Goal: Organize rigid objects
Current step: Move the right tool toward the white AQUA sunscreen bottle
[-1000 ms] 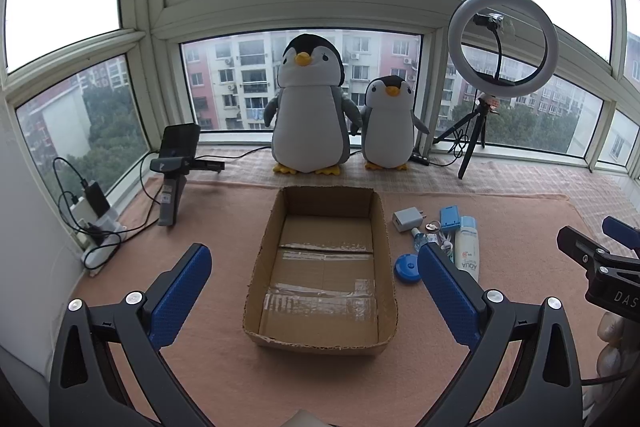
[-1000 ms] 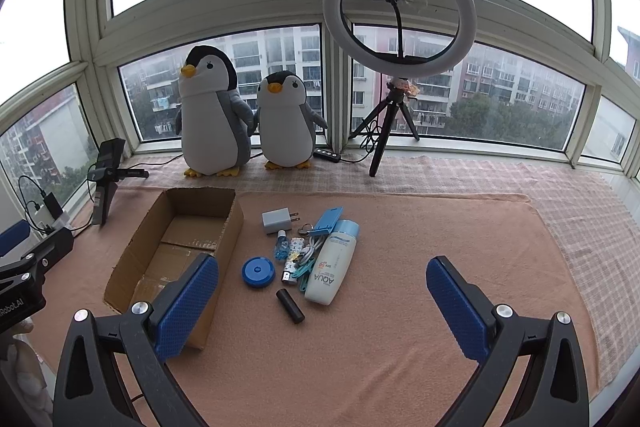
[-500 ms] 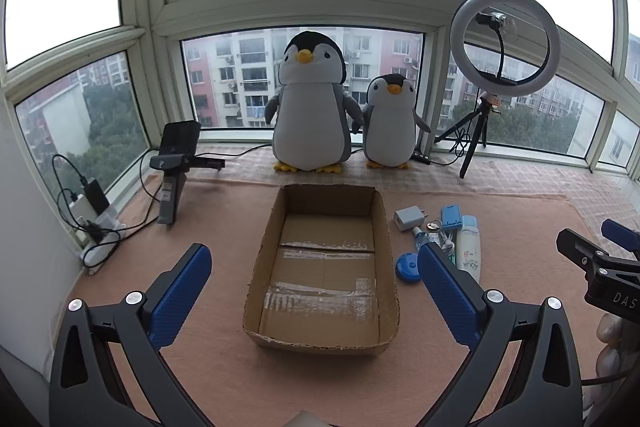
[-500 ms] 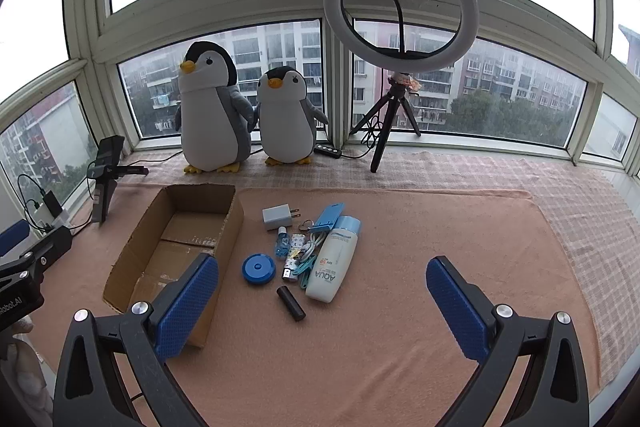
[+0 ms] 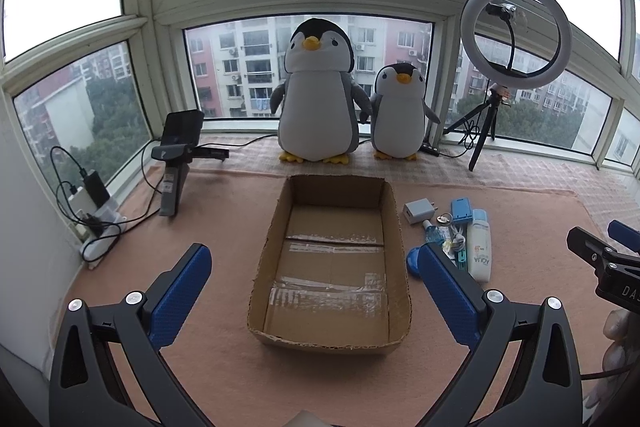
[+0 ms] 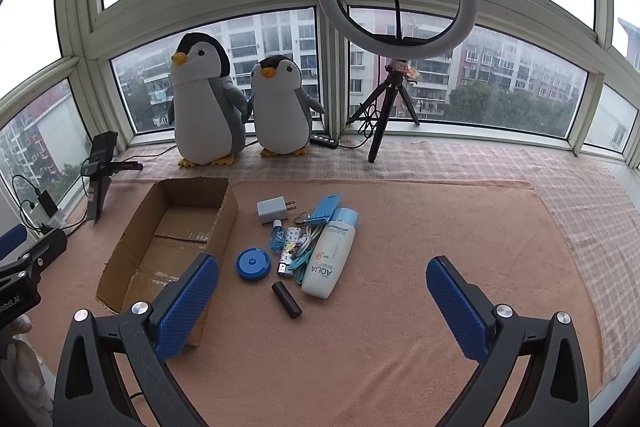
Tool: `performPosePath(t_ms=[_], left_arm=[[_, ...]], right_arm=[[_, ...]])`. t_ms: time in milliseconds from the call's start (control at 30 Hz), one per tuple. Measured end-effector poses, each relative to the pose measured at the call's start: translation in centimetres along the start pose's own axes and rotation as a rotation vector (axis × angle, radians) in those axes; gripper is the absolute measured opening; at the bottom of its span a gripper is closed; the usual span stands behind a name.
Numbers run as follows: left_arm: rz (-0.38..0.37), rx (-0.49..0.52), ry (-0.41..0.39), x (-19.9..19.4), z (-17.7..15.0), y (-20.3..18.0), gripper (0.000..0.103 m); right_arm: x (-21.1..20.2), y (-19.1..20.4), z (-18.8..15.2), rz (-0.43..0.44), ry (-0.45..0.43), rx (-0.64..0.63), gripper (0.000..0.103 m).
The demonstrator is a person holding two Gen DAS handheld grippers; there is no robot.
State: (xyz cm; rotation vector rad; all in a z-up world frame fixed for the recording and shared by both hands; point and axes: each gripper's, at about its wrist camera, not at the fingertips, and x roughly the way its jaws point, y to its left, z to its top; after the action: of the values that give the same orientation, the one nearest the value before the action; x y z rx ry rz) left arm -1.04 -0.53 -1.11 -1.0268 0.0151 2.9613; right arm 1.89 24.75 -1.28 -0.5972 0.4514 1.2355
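The box [image 6: 168, 239] sits on the left part of the pink mat [image 6: 400, 307], open and empty, its far end toward the penguins [image 6: 208, 99]. It is light corrugated card with a ragged near rim; a nudge would likely slide it, so items are better lowered in than dropped against a wall.

Just right of the box lies the clutter, close-packed. The charger [image 6: 272, 209] lies nearest the mat's far edge: hard, boxy, flat-sided, easy to pinch across its body, away from the prongs. Below it is a small blue bottle [image 6: 276, 239], probably slick and prone to roll. The blue disc [image 6: 252, 264] lies flat, nearest the box; low and smooth, so it probably needs a grip across its rim. The black tube [image 6: 286, 300] lies apart at the near end of the group, round and apt to roll; take it across the middle. A tangle of clips and a cable [image 6: 302, 251] is too jumbled to sort out. The blue case [image 6: 326, 211] looks stiff and light. The sunscreen bottle [image 6: 330, 259] touches that tangle; it is the bulkiest, somewhat squeezable, best held mid-body.

The left hand-held gripper [image 5: 316, 291] hovers over the box with jaws spread wide and nothing between them. The right hand-held gripper [image 6: 322, 291] hangs near the black tube and the sunscreen, also spread and holding nothing.
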Motion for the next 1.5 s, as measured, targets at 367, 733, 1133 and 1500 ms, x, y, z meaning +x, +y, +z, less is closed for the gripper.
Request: performPosePath(t_ms=[367,733,1133,1500], left_arm=[[0.083,-0.03,0.072,3.6,-1.0,2.7,0.102],[0.167,-0.041,0.213,9.7,-3.7,6.0,0.102],[0.168,-0.036,0.307,14.4,-4.9,5.8,0.094],[0.163,-0.04,0.362,16.8,-6.2,5.6,0.066]], right_arm=[[2.7,-1.5,-0.5,-0.037,0.054,0.03,0.103],[6.5,-4.2,-1.4,-0.093,0.114,0.078,0.103],[11.1,-6.4,-1.7,-0.131,0.2,0.14,0.103],[15.5,-5.4,-0.2,-0.122,0.251,0.132,0.102]])
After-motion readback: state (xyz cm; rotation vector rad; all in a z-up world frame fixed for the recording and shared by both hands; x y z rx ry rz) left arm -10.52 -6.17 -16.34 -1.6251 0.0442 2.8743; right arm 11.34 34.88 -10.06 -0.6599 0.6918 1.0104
